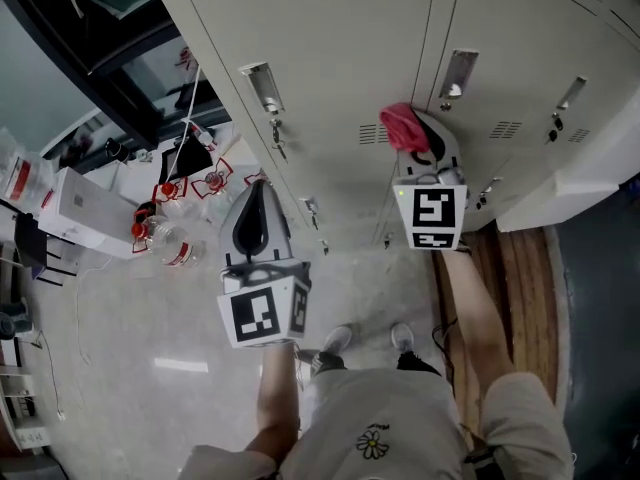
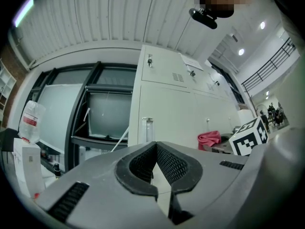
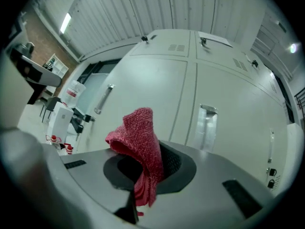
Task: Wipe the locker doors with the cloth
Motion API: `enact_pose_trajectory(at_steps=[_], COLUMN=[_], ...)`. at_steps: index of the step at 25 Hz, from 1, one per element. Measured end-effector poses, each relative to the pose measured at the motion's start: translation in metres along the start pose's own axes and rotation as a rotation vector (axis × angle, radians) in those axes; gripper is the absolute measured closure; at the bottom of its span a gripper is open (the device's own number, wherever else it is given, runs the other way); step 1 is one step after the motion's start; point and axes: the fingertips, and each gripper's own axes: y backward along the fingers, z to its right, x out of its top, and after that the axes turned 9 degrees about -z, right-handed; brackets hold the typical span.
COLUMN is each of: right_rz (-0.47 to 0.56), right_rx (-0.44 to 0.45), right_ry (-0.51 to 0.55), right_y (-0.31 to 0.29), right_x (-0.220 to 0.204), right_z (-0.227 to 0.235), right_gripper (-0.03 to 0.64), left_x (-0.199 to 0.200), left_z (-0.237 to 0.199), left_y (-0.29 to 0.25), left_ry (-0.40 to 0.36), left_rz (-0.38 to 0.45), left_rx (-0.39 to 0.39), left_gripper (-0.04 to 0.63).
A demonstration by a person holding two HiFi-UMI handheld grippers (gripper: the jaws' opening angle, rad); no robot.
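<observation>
While the person stands facing them, the pale grey lockers (image 1: 350, 38) fill the top of the head view, their doors shut, each with a shiny handle plate (image 1: 262, 86) and a small lock below it. At the foot of the lockers lies a glossy light floor (image 1: 150, 368), and to the right of them a strip of wooden boards (image 1: 515, 268) runs along their base. The person's shoes (image 1: 340, 340) point at the lockers.

The left gripper (image 1: 262, 186) is held up in front of the left locker door, below its handle plate; its jaws meet at the tips with nothing between them.

The right gripper (image 1: 425, 138) is raised before the seam between the middle two locker doors, beside the vent slots. Its jaws are clamped on a red cloth (image 1: 403, 126), which stands up out of them in a folded bunch (image 3: 140, 137) and points at the lockers. Whether the cloth touches the door cannot be told.

Left of the lockers, a few clear bottles (image 1: 170, 243) with red caps lie on the floor near a white box (image 1: 85, 203).
</observation>
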Motion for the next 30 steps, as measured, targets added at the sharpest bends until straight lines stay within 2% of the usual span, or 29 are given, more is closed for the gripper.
enact_pose_trajectory(at_steps=[4, 7, 11, 14, 18, 25, 30], right_rz=[0.074, 0.061, 0.081, 0.079, 0.058, 0.004, -0.002], right_rx=[0.119, 0.227, 0.309, 0.308, 0.280, 0.234, 0.222], right_ry=[0.003, 0.066, -0.006, -0.038, -0.049, -0.058, -0.064], right_y=[0.012, 0.004, -0.012, -0.027, -0.044, -0.061, -0.066], right_x=[0.030, 0.037, 0.045, 0.050, 0.049, 0.037, 0.032], right_z=[-0.071, -0.135, -0.198, -0.222, -0.228, -0.232, -0.229], right_gripper=[0.588, 0.588, 0.588, 0.588, 0.588, 0.588, 0.588], left_x=[-0.005, -0.009, -0.016, -0.022, -0.033, -0.037, -0.039], left_z=[-0.012, -0.021, -0.036, -0.051, -0.070, -0.082, -0.076], left_y=[0.005, 0.010, 0.017, 0.023, 0.028, 0.027, 0.021], left_ry=[0.009, 0.004, -0.005, -0.002, 0.007, 0.008, -0.008], left_rz=[-0.011, -0.028, -0.053, -0.065, -0.097, -0.107, -0.098], left_rx=[0.014, 0.018, 0.043, 0.068, 0.111, 0.119, 0.088], left_gripper=[0.578, 0.578, 0.578, 0.578, 0.578, 0.578, 0.578])
